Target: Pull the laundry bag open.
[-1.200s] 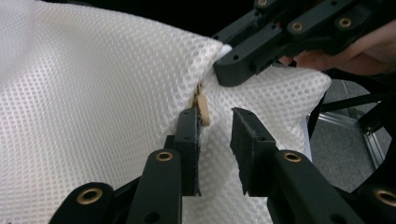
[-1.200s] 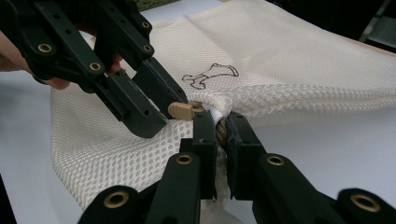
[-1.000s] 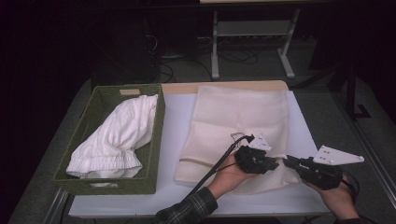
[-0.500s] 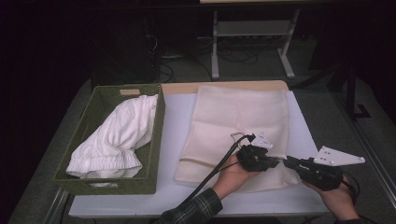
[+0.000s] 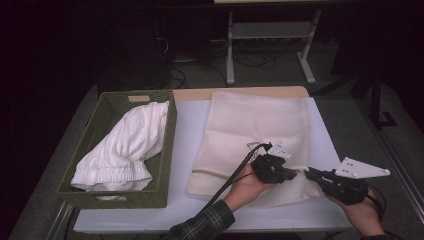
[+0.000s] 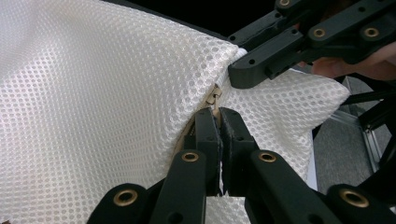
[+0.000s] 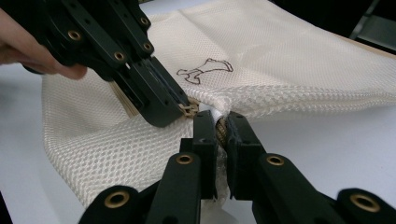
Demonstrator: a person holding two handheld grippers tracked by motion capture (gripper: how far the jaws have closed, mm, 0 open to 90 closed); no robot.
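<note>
A cream mesh laundry bag (image 5: pixel 260 125) lies flat on the white table. Its near right corner is lifted between both grippers. My left gripper (image 5: pixel 292 175) is shut on the small zipper pull (image 6: pixel 215 98) at the bag's seam; in the left gripper view its jaws (image 6: pixel 218 112) meet with the pull pinched at their tips. From the right, my right gripper (image 5: pixel 308 173) is shut on the bag's edge just beside the pull, its jaws (image 7: pixel 219 119) clamped on bunched mesh and zipper tape. The two grippers' tips nearly touch. A small black outline drawing (image 7: pixel 203 70) marks the bag.
A green woven basket (image 5: pixel 95 130) stands at the table's left and holds a white garment (image 5: pixel 125 145). Bare white table (image 5: pixel 190 130) lies between basket and bag. Beyond the far edge is a dark floor with a metal stand (image 5: pixel 270 30) and cables.
</note>
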